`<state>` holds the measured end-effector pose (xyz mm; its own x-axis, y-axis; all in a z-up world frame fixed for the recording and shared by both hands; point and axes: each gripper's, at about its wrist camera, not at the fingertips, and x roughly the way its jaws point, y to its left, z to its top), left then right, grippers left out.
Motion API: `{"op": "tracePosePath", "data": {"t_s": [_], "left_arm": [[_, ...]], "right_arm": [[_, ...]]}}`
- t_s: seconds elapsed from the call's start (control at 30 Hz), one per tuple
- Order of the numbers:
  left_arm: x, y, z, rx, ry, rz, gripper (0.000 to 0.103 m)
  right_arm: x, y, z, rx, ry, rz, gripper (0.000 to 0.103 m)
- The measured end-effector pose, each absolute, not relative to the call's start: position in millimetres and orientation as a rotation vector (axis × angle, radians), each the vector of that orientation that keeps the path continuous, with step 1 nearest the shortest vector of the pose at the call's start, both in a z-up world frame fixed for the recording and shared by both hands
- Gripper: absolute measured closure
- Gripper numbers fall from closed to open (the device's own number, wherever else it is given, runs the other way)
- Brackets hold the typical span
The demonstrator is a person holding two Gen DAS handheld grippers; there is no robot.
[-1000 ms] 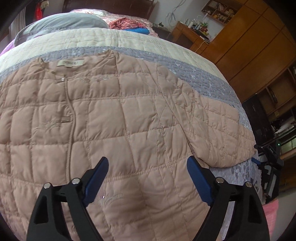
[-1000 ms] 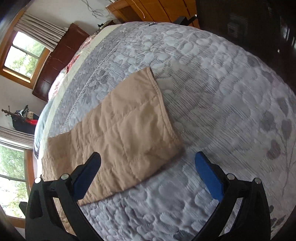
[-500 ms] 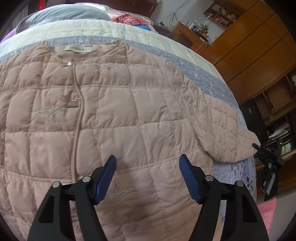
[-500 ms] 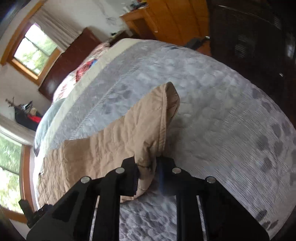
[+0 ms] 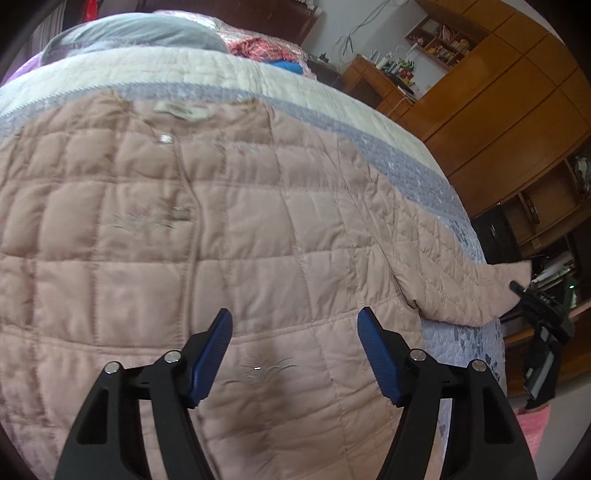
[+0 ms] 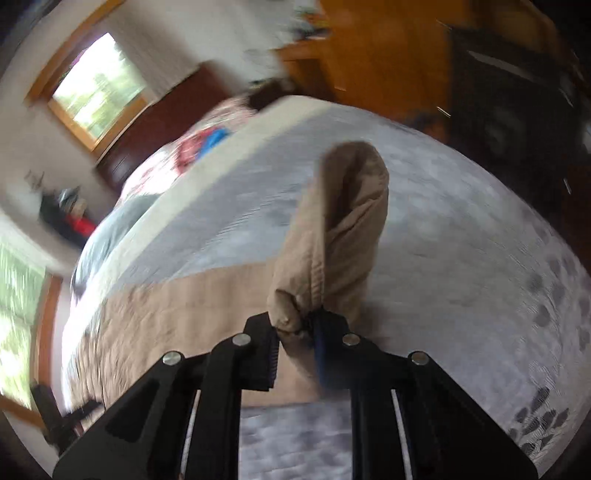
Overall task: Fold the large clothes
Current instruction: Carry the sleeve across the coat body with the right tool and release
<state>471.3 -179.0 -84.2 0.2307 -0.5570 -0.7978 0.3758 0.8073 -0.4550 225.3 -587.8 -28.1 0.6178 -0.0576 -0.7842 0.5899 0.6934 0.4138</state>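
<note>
One sleeve (image 6: pixel 343 229) of the pink-beige quilted jacket (image 5: pixel 229 236), spread on the grey patterned bedspread (image 6: pixel 461 258), is pinched by the right gripper (image 6: pixel 295 328); carry it across the chest smoothly. Left gripper (image 5: pixel 295 339) hovers apart, empty.

A bed covered by a quilted bedspread (image 5: pixel 417 162) fills most of the left wrist view, cream toward the head and grey with a leaf pattern along the near band; a grey pillow (image 5: pixel 140 33) lies at the head, with a heap of red-patterned cloth (image 5: pixel 258 48) and something blue (image 5: pixel 288 66) just beside it; a wooden wardrobe (image 5: pixel 509 96) stands along the right wall; a small wooden desk (image 5: pixel 373 81) crowded with bottles sits in the corner, under a wall shelf (image 5: pixel 443 37) of small items; in the blurred right wrist view a wood-framed window (image 6: pixel 99 88) shows green outside, next to a dark headboard (image 6: pixel 162 125).
</note>
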Motion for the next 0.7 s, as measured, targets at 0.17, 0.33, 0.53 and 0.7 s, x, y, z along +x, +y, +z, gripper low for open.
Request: {"op": "tracePosePath", "data": {"t_s": [0.17, 0.33, 0.53, 0.7], "left_arm": [[478, -158, -84, -0.201, 1.167, -0.603, 0.033], [485, -141, -87, -0.244, 1.168, -0.592, 0.033], [487, -136, -86, -0.271, 1.164, -0.607, 0.033], [490, -138, -86, -0.304, 1.178, -0.629, 0.033]], "right_arm": [[294, -489, -12, 0.495, 0.884, -0.225, 0.089], [350, -397, -16, 0.339, 0.916, -0.028, 0.089], [401, -325, -42, 0.248, 0.992, 0.109, 0.089], [409, -305, -63, 0.264, 1.06, 0.198, 0.063]]}}
